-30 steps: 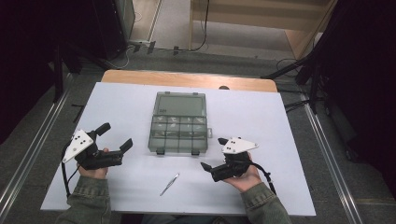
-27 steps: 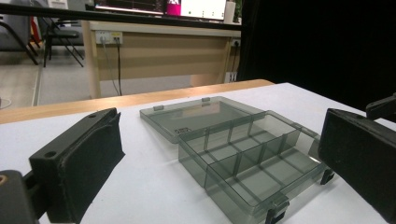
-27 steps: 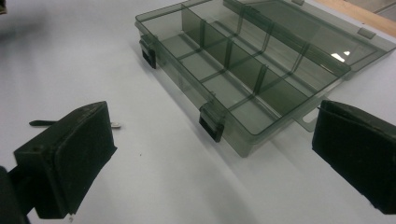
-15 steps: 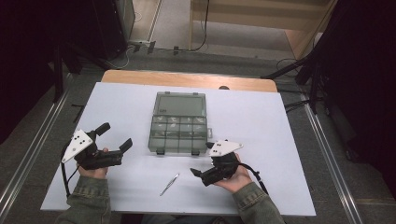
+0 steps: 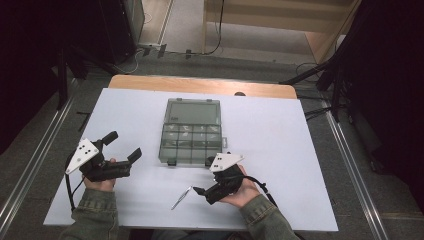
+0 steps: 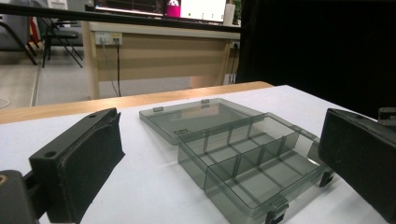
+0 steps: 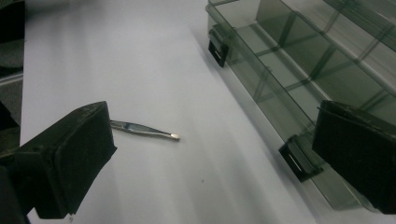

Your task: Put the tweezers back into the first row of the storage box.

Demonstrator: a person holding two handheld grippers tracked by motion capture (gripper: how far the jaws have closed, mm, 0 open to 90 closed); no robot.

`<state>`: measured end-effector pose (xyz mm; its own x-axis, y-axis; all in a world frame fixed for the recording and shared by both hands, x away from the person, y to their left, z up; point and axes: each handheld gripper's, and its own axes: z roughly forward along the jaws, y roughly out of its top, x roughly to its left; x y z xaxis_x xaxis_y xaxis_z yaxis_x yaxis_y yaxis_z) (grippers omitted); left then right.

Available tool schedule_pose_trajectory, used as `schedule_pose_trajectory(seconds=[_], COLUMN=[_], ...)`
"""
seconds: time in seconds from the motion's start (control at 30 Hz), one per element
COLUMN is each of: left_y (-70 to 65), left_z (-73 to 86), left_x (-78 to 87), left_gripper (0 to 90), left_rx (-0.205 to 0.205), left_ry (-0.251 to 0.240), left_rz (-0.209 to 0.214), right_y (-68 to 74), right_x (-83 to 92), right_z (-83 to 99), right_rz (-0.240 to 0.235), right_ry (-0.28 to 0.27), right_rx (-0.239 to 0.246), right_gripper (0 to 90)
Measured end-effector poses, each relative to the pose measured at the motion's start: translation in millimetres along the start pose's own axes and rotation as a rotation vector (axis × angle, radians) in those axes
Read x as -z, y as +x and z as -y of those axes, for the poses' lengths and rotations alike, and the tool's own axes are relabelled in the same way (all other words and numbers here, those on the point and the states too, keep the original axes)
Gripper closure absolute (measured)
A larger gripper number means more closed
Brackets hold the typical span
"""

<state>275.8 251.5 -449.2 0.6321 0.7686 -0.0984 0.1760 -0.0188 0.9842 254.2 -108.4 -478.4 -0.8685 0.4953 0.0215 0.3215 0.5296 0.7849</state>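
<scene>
Tweezers (image 5: pixel 181 198) lie flat on the white table (image 5: pixel 310 165) at its near edge, at about 6 o'clock from the box (image 5: pixel 191 132). Their long axis runs from 7 to 1 o'clock in the high view, and the right gripper view shows the narrow tip (image 7: pixel 174 136) on bare table, short of the box.

The right gripper (image 5: pixel 200 191) sits just at 3 o'clock of the tweezers, jaws wide, holding nothing. The left gripper (image 5: pixel 122 146) rests at 9 o'clock, well apart, jaws also spread wide and empty.

Farther off, the smoky clear box stands open, lid (image 5: pixel 193 111) laid back flat on the far side. Its compartments (image 6: pixel 261 163) look empty.
</scene>
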Motion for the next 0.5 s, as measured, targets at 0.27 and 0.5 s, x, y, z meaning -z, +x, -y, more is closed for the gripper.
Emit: schedule_pose_trajectory(seconds=[0.27,0.5], left_y=[0.9,1.6], left_z=[-0.1,0.2], left_x=[0.6,0.6], left_gripper=[0.0,0.0], left_rx=[0.004,0.013], left_ry=[-0.003,-0.005], left_rz=[-0.003,-0.001], right_y=[8.9,15.8], right_x=[-16.0,-31.1], right_z=[-8.3,-12.4], right_rz=[-0.048,-0.107], right_ry=[0.032,0.062], right_rx=[0.055,0.096], right_gripper=[0.2,1.3])
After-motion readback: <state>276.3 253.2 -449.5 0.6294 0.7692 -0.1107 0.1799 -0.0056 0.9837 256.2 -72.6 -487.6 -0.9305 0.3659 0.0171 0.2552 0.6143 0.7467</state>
